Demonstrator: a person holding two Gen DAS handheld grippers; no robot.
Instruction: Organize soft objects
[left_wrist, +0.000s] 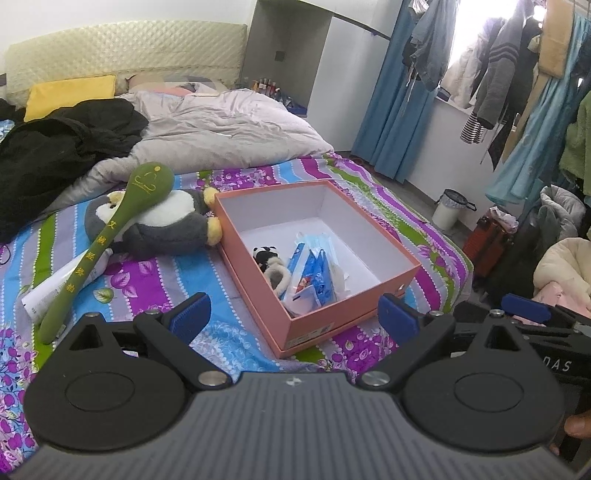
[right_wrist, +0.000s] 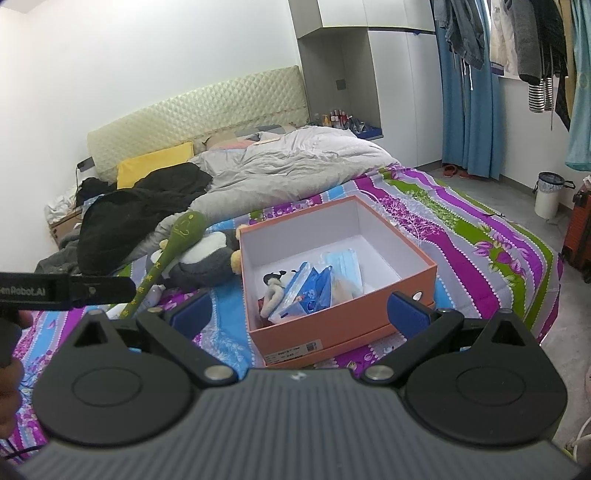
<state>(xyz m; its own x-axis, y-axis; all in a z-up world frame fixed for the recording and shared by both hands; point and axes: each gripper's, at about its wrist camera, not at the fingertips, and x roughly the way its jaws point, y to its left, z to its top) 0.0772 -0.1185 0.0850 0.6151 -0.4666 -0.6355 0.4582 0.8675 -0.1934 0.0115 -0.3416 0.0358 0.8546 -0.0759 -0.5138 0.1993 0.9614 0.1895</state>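
An open orange box (left_wrist: 332, 295) sits on a bed (left_wrist: 155, 284) with a striped floral sheet, partly filled: a small black-and-white plush (left_wrist: 263, 255), a furry ring (left_wrist: 277, 275), blue packets (left_wrist: 314, 273) and face masks (right_wrist: 343, 264) already lie against its near and left walls, while the far half of its floor is bare. Left of the box, a grey penguin plush (left_wrist: 162, 225) lies on its back, its yellow foot touching the box wall. A green plush spoon (left_wrist: 107, 240) rests across the penguin, and a white tube (left_wrist: 55, 291) lies under the spoon's handle, further left of the box. By this reading the sorting is about half done, with the penguin and spoon still to go in. Both tools hover in front of the box: the left tool (left_wrist: 295, 314) and the right tool (right_wrist: 299, 314) each have fingers spread wide, gripping nothing and touching nothing.
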